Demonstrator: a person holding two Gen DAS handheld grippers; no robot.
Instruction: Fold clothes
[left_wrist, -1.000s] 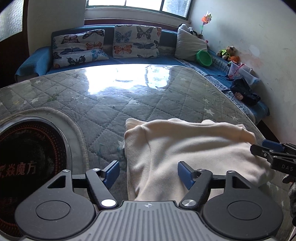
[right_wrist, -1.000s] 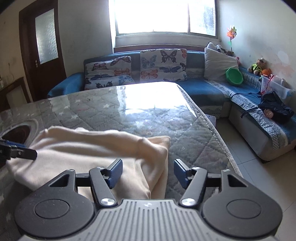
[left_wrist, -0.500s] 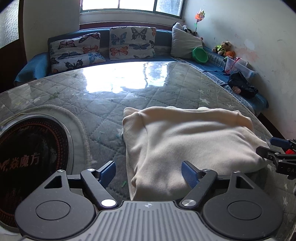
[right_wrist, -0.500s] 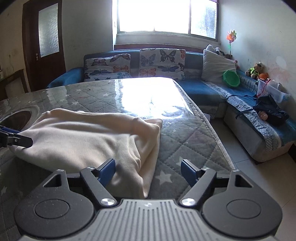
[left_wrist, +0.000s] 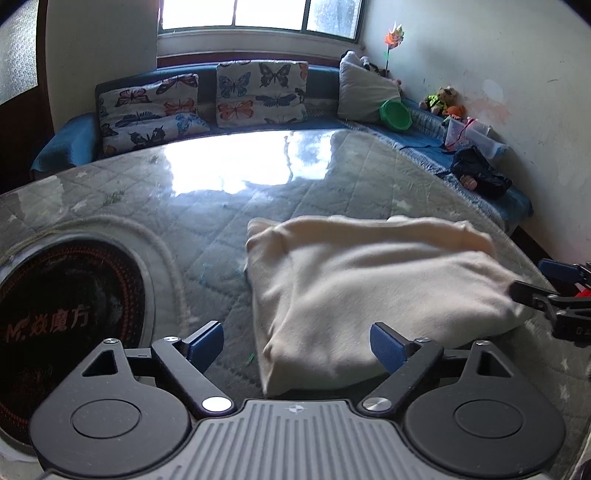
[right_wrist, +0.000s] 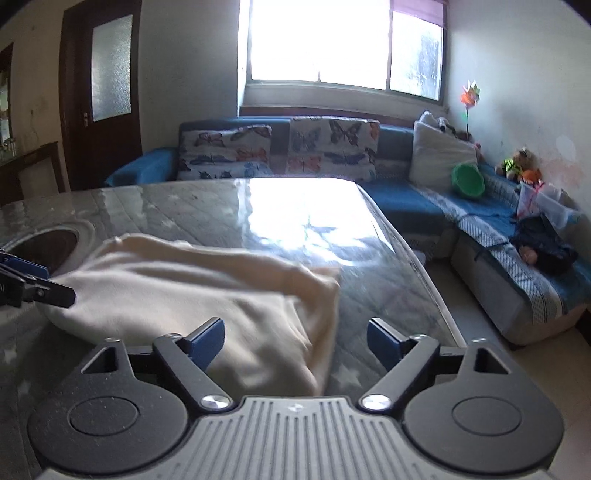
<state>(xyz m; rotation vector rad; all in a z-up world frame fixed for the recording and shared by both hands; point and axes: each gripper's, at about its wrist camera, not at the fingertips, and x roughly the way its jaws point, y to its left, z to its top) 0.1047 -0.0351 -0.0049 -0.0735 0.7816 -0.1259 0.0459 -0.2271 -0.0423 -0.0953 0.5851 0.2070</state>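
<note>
A cream garment (left_wrist: 369, 291), folded into a rough rectangle, lies flat on the quilted table top (left_wrist: 229, 206). My left gripper (left_wrist: 297, 345) is open just short of the fold's near left corner, holding nothing. In the right wrist view the same cream garment (right_wrist: 192, 291) lies ahead and to the left, and my right gripper (right_wrist: 295, 339) is open over its near right corner, also holding nothing. Each gripper shows in the other's view: the right gripper (left_wrist: 546, 284) at the garment's right edge, the left gripper (right_wrist: 33, 280) at its left edge.
A round black cooktop (left_wrist: 62, 317) with red markings is set into the table at the left. The table's right edge (right_wrist: 421, 266) drops to the floor. A blue sofa (left_wrist: 258, 122) with butterfly cushions, a green bowl (left_wrist: 396, 115) and toys runs behind and along the right wall.
Both grippers have drawn back and up from the garment and opened slightly wider. The garment has settled flat on the table, free of both.
</note>
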